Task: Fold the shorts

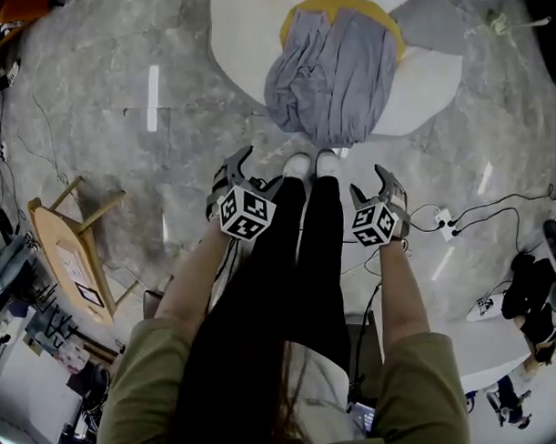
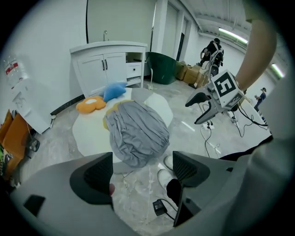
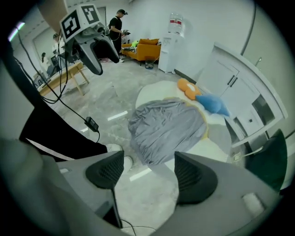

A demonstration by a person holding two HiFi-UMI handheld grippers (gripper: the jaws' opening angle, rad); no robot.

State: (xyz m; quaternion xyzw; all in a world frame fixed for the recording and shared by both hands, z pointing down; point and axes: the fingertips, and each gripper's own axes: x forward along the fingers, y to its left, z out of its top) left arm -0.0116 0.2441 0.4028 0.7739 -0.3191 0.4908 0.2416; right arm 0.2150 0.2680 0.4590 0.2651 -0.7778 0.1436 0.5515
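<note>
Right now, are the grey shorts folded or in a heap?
Not folded: the shorts lie in a rumpled, wrinkled heap, draped over a yellow cushion on the white mat, with no flat layers or neat edges.

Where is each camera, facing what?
Head view: on the person's head, steeply down at gray shorts; legs, left tool, right tool show.
Left gripper view: on left tool, over its open jaws toward shorts; shoes, right tool show.
Right gripper view: on right tool, over its open jaws toward shorts; legs, left tool show.
Shared: shorts in all three.
</note>
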